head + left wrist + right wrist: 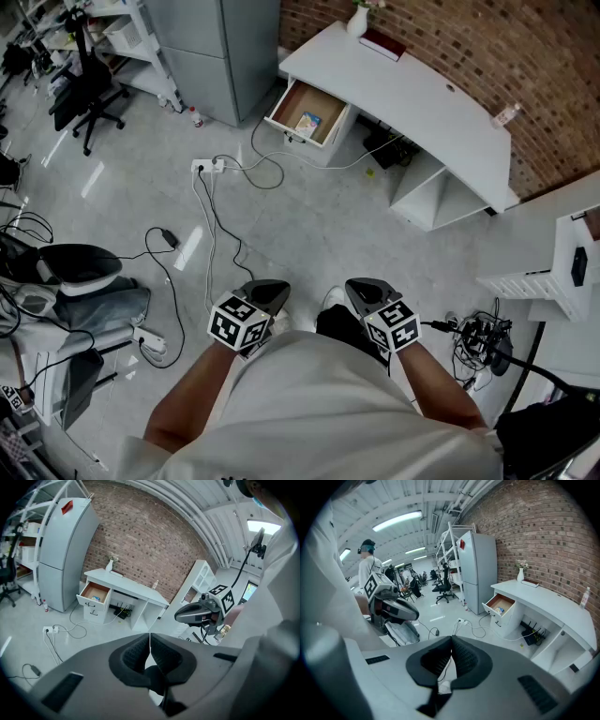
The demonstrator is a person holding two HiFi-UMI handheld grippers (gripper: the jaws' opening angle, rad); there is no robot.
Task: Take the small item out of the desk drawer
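A white curved desk (422,103) stands against the brick wall, far ahead of me. Its left drawer (306,114) is pulled out, wooden inside. A small blue and yellow item (308,123) lies in it. The drawer (95,594) and the item (95,598) show small in the left gripper view, and the drawer (501,605) again in the right gripper view. My left gripper (267,294) and right gripper (364,291) are held close to my body, both shut and holding nothing. Each sees the other: right gripper (199,612), left gripper (391,609).
White and black cables (220,202) and a power strip (208,166) trail over the grey floor between me and the desk. A grey fridge (220,52) stands left of the drawer. Office chairs (84,94) are at far left. White shelving (553,272) is at right.
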